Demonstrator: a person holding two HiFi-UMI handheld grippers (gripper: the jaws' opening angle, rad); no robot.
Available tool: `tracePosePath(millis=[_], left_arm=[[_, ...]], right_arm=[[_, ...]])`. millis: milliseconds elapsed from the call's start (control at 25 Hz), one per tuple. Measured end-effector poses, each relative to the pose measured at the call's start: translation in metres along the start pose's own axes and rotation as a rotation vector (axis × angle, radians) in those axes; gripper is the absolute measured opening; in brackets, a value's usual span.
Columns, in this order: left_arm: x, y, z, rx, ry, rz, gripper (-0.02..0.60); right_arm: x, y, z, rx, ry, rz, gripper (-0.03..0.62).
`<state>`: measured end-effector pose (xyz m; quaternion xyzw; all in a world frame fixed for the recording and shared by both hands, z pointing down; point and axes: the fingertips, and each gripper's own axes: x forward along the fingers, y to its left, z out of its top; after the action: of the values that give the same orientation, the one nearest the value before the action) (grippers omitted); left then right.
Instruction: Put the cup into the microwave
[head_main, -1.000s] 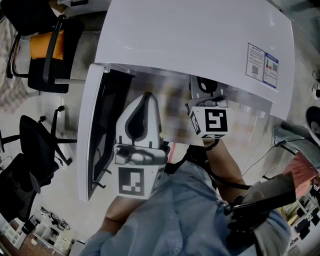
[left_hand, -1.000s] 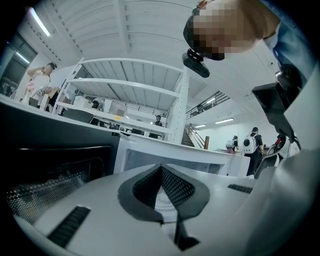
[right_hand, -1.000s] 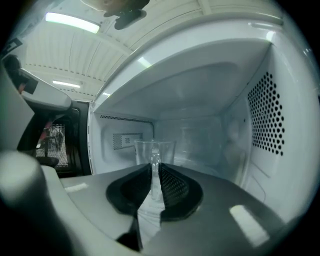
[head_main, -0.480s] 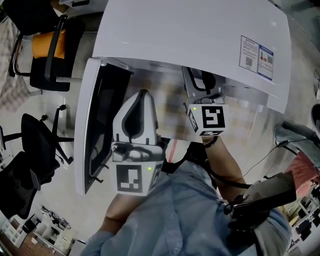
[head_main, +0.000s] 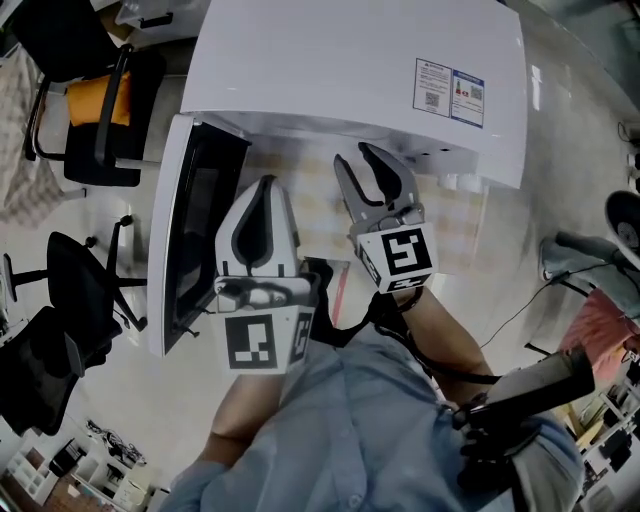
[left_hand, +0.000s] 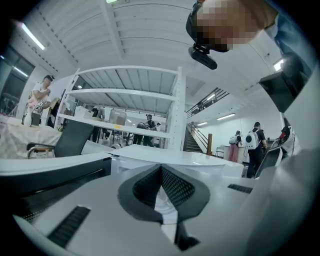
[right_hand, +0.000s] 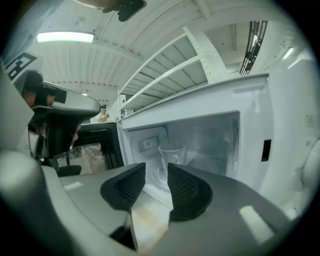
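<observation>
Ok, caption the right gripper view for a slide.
Right gripper, jaws just opened with nothing between them, facing the clear cup standing inside the open microwave.

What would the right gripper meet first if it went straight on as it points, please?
Probably the cup in the microwave, straight ahead of the right gripper; its jaws have just been opening, with nothing between them. Depth is unclear.
</observation>
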<state>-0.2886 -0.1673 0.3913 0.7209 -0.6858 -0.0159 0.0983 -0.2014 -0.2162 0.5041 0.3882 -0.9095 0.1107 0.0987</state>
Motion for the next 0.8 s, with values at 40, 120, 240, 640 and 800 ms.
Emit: tracePosePath(millis=[40, 120, 240, 640, 800], left_arm=[[-0.003, -0.005, 0.005, 0.005, -0.002, 0.001, 0.006], [-0.009, -0.015, 0.016, 0.016, -0.007, 0.003, 0.006], [-0.022, -0.03, 0.032, 0.03, -0.015, 0.007, 0.006], [-0.062, -0.081, 0.082, 0.046, -0.089, 0.038, 0.006], [-0.074, -0.101, 0.097, 0.014, -0.101, 0.041, 0.006]], right_arm=[[-0.008, 0.007, 0.005, 0.017, 0.003, 0.024, 0.129], [-0.024, 0.022, 0.02, 0.041, 0.001, 0.076, 0.107], [-0.05, 0.043, 0.049, 0.061, -0.031, 0.146, 0.055], [-0.121, 0.05, 0.134, 0.027, -0.121, 0.228, 0.002], [-0.142, 0.05, 0.161, 0.008, -0.144, 0.253, 0.001]])
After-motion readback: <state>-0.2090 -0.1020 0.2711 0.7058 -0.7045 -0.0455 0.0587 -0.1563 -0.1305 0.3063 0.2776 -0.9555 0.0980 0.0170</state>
